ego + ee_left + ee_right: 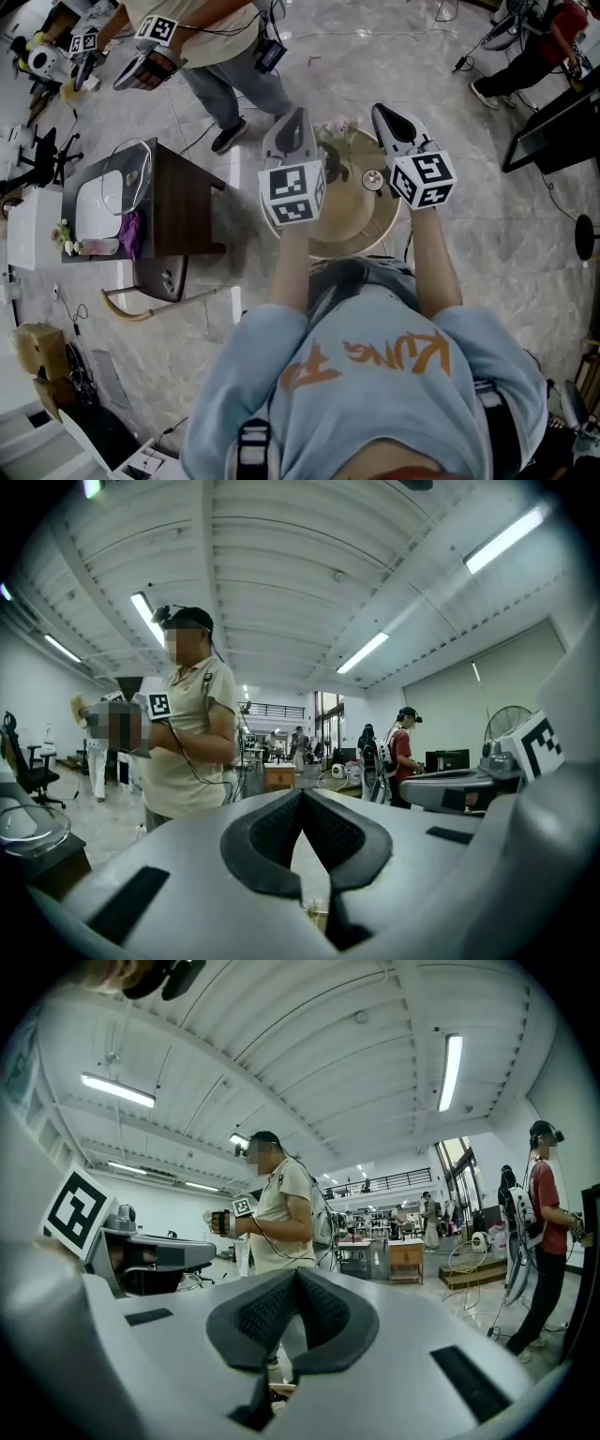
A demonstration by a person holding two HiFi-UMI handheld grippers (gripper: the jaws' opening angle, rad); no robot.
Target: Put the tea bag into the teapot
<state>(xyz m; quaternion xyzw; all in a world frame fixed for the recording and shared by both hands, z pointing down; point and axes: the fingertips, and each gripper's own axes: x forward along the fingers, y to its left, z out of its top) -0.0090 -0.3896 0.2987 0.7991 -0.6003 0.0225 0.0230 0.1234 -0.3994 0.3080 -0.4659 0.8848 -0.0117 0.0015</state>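
In the head view a round light table [366, 234] stands in front of me. On it lie a small round lidded thing [373, 178], perhaps the teapot, and a bunch of pale flowers [336, 131]. I cannot see a tea bag in any view. My left gripper [298, 114] and right gripper [381, 111] hang side by side above the table, pointing level and away from me. Both are shut with nothing between the pads. The left gripper [300, 797] and the right gripper [295, 1277] each look out across the hall, not at the table.
A dark side table [183, 202] with a white appliance under a clear lid [111, 192] stands to the left. Another person [216, 47] with grippers stands beyond it. A third person [534, 47] is at the far right beside a dark desk [562, 127].
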